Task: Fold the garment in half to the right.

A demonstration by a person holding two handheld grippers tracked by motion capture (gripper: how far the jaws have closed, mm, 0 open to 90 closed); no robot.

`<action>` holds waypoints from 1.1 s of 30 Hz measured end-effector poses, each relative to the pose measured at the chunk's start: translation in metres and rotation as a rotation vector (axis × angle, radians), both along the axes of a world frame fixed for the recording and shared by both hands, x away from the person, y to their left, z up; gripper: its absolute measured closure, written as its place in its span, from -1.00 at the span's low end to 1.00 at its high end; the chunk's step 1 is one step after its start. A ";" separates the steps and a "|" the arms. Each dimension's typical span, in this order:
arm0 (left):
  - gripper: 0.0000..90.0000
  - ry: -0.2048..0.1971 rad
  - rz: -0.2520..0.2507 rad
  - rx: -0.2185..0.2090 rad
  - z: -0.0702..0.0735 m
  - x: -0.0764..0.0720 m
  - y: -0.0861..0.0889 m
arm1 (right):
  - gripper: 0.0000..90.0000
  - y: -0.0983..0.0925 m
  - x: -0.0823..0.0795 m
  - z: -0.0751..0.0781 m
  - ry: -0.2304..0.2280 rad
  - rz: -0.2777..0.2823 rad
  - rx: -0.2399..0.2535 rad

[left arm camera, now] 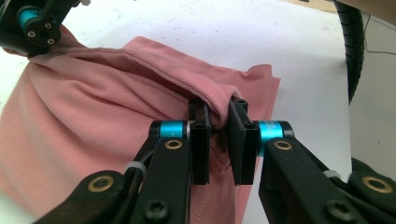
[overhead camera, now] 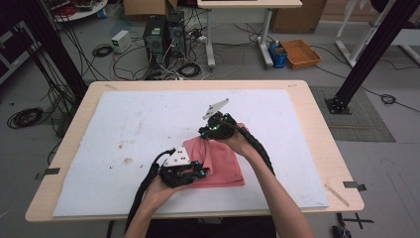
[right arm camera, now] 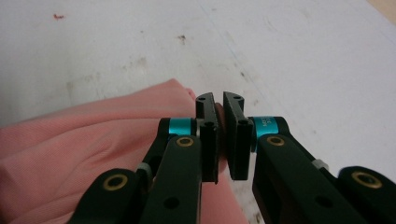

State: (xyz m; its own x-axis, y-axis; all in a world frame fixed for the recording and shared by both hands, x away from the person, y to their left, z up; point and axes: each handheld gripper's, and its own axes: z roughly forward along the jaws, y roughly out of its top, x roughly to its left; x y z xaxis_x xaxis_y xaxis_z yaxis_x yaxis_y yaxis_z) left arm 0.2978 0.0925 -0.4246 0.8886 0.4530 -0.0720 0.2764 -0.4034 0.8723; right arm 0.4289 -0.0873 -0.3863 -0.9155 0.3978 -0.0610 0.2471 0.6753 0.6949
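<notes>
A pink cloth (overhead camera: 218, 161) is shown folded on the white mat (overhead camera: 129, 129) that covers the bench (overhead camera: 317, 129), slightly right of centre and toward the near edge. The left hand-held gripper (overhead camera: 200, 172) is seen at the near left edge of the cloth; in the left gripper view its jaws are drawn nearly together and a raised fold of the cloth (left arm camera: 140, 121) is pinched between the pads. The right hand-held gripper (overhead camera: 204, 133) is placed at the far left corner of the cloth; in the right gripper view its jaws are clenched on a thin edge of the fabric (right arm camera: 93, 144), with a narrow slit left between the pads. A taut ridge of cloth is seen running between the two grips. The rest of the cloth is laid flat on the mat. Each hand-held gripper is carried in one hand of the person, and a black cable is trailed from each toward the near side.
</notes>
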 end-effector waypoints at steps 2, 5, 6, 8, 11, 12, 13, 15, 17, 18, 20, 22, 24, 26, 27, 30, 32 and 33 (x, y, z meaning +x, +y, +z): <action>0.78 0.003 -0.003 0.002 -0.001 0.000 -0.006 | 0.90 -0.006 -0.001 -0.001 0.002 -0.006 -0.004; 0.78 0.003 -0.010 0.011 -0.002 0.001 -0.015 | 0.90 -0.013 -0.002 -0.003 0.001 -0.014 0.002; 0.78 0.004 -0.011 0.016 -0.002 0.001 -0.018 | 0.90 -0.015 -0.002 -0.003 0.006 -0.018 0.001; 0.77 0.006 -0.013 0.021 -0.002 0.001 -0.024 | 0.90 -0.019 -0.003 -0.004 0.004 -0.020 0.000; 0.77 0.006 -0.012 0.043 -0.003 0.002 -0.032 | 0.90 -0.024 -0.004 -0.005 0.002 -0.022 -0.004; 0.77 0.005 -0.013 0.046 -0.004 0.002 -0.034 | 0.90 -0.026 -0.003 -0.005 0.002 -0.023 -0.005; 0.77 0.008 -0.011 0.046 -0.004 0.002 -0.037 | 0.90 -0.027 -0.004 -0.005 0.006 -0.030 -0.004; 0.77 0.012 -0.014 0.047 -0.004 0.003 -0.040 | 0.90 -0.030 -0.003 -0.006 0.005 -0.030 -0.006; 0.77 0.010 -0.014 0.049 -0.004 0.003 -0.043 | 0.90 -0.033 -0.004 -0.007 0.004 -0.036 -0.010; 0.77 0.008 -0.014 0.053 -0.005 0.002 -0.045 | 0.90 -0.035 -0.004 -0.008 0.007 -0.038 -0.010; 0.77 0.004 -0.019 0.063 -0.005 0.002 -0.049 | 0.90 -0.038 -0.004 -0.009 0.005 -0.038 -0.010; 0.77 0.003 -0.024 0.071 -0.006 0.002 -0.052 | 0.90 -0.042 -0.005 -0.010 0.009 -0.042 -0.006; 0.77 0.005 -0.030 0.082 -0.007 0.002 -0.055 | 0.90 -0.046 -0.006 -0.011 0.011 -0.046 -0.011; 0.77 0.005 -0.031 0.090 -0.008 0.003 -0.059 | 0.90 -0.049 -0.006 -0.013 0.012 -0.052 -0.011; 0.77 0.005 -0.032 0.096 -0.009 0.003 -0.061 | 0.90 -0.050 -0.006 -0.014 0.016 -0.057 -0.015; 0.77 0.005 -0.040 0.103 -0.010 0.002 -0.065 | 0.90 -0.055 -0.007 -0.016 0.018 -0.059 -0.014; 0.77 0.005 -0.049 0.107 -0.009 0.002 -0.067 | 0.90 -0.058 -0.007 -0.017 0.018 -0.061 -0.009; 0.77 0.005 -0.051 0.105 -0.009 0.001 -0.068 | 0.90 -0.059 -0.008 -0.018 0.018 -0.061 -0.009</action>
State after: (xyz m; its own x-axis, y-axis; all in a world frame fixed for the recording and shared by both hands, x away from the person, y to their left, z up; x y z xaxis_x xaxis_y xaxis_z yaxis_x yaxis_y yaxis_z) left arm 0.2989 0.0248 -0.4338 0.9106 0.4122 -0.0310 0.2571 -0.5060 0.8233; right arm 0.4210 -0.1468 -0.4040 -0.8904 0.4526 -0.0486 0.3006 0.6649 0.6838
